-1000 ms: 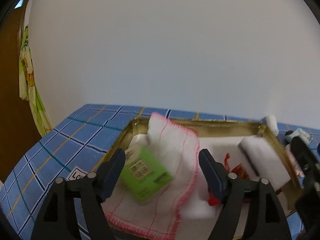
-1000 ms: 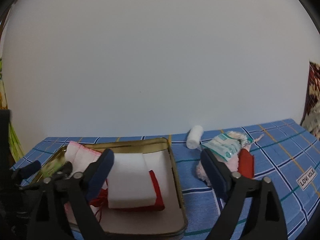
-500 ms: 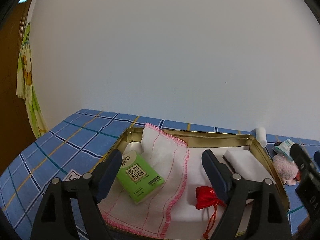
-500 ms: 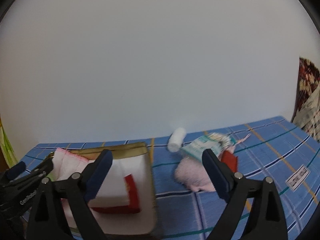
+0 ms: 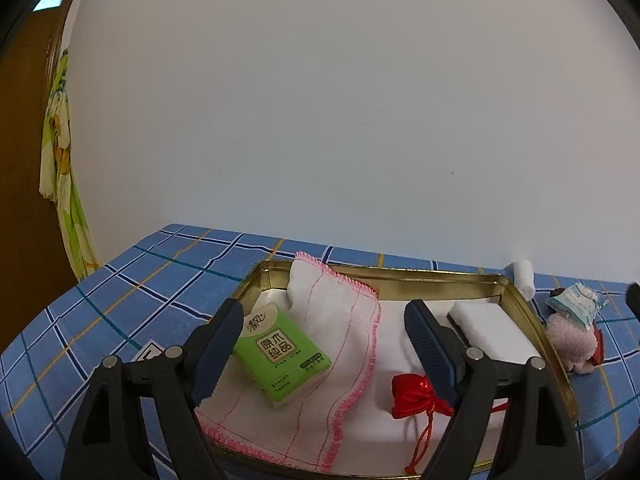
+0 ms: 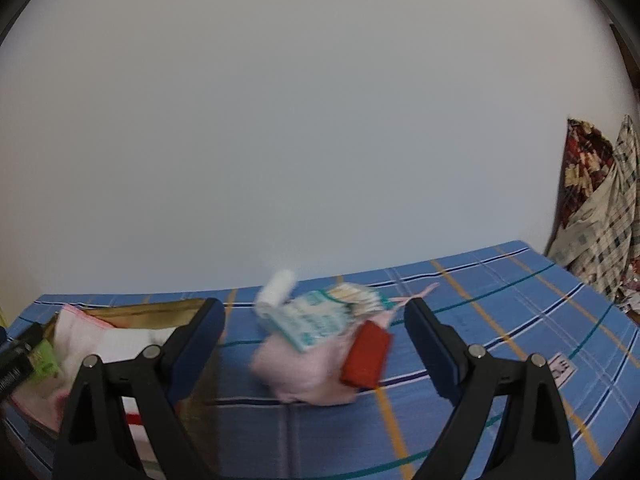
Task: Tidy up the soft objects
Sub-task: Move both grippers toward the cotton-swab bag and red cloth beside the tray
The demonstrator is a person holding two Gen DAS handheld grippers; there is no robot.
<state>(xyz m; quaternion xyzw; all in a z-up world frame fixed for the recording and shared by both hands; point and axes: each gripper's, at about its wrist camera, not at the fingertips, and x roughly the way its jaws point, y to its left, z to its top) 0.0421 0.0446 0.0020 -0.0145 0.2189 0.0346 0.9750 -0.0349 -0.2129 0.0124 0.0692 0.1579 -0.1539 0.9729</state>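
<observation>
While the left gripper (image 5: 324, 344) hangs spread and empty over the gold tray (image 5: 532, 316), the right gripper (image 6: 314, 344), jaws wide with nothing held, should centre on the pink plush (image 6: 300, 376) lying outside the tray before closing low.

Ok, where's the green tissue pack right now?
In the left wrist view, the green tissue pack lies on the pink-edged cloth at the left end of the gold tray.
</observation>
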